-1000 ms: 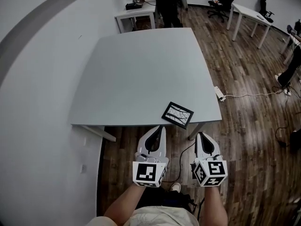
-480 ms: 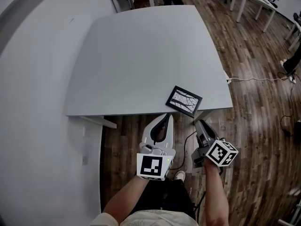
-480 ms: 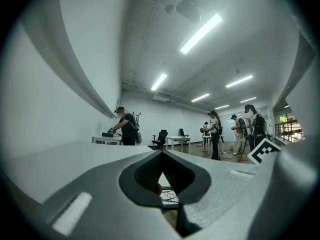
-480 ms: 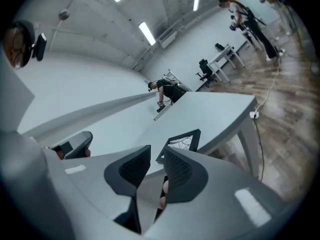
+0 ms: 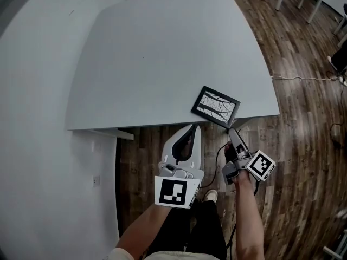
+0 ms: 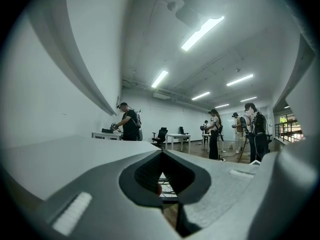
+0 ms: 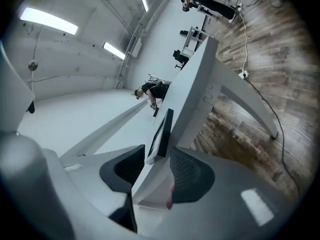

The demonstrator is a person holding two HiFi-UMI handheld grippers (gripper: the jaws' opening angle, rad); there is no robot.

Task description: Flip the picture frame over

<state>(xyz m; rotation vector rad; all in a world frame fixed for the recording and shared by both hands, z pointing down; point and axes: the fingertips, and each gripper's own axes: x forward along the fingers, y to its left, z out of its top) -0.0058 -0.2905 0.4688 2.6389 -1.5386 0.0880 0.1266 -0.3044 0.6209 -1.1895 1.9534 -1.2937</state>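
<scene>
A black picture frame (image 5: 217, 106) lies picture side up near the front right corner of the grey table (image 5: 162, 53). My right gripper (image 5: 232, 132) is rolled onto its side just below the table's front edge, its tips a short way from the frame's near corner. In the right gripper view the jaws of my right gripper (image 7: 157, 154) stand open, and the frame (image 7: 162, 133) shows edge-on beyond the gap. My left gripper (image 5: 194, 128) hangs shut in front of the table edge, left of the frame, holding nothing. Its closed tips (image 6: 161, 152) face across the table top.
A wood floor lies below and to the right of the table, with a white cable (image 5: 306, 78) running across it. A white wall (image 5: 32, 145) stands at the left. Several people (image 6: 250, 129) and other desks are far across the room.
The right gripper has rolled onto its side and moved forward toward the frame's near corner. The left gripper has edged toward the table edge. The head view has shifted closer over the table.
</scene>
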